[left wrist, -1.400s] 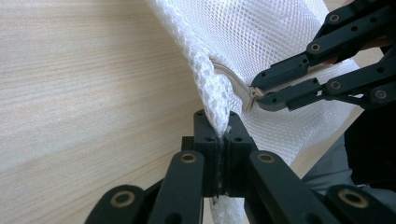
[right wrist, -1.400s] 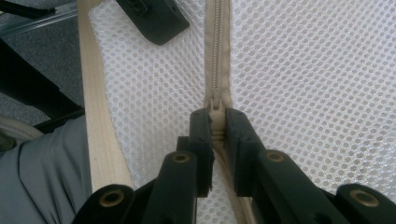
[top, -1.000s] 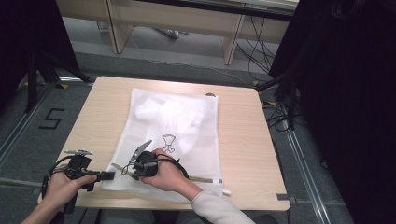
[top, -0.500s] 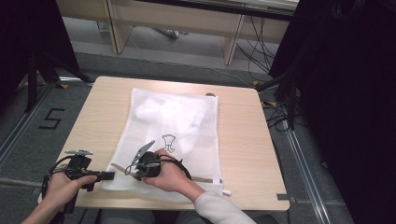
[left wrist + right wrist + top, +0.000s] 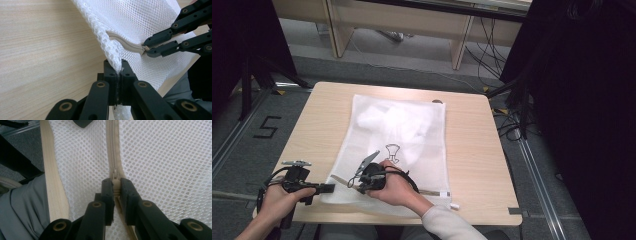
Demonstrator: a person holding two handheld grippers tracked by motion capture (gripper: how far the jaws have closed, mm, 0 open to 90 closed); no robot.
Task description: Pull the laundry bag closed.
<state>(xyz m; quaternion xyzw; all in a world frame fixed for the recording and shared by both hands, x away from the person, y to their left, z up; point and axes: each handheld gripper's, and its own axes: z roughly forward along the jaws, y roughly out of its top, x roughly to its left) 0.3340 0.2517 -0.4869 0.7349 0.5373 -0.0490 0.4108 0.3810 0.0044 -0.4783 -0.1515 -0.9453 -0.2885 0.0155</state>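
One white mesh bag [image 5: 402, 130]; beige zipper [image 5: 113, 150]

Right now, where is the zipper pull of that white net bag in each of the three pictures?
High view: zipper pull low centre-left, at the right gripper.
Left gripper view: right of centre, pinched by the right gripper.
Right gripper view: centre, between the jaws.
Shared landmark: the beige zipper tape on the mesh bag.
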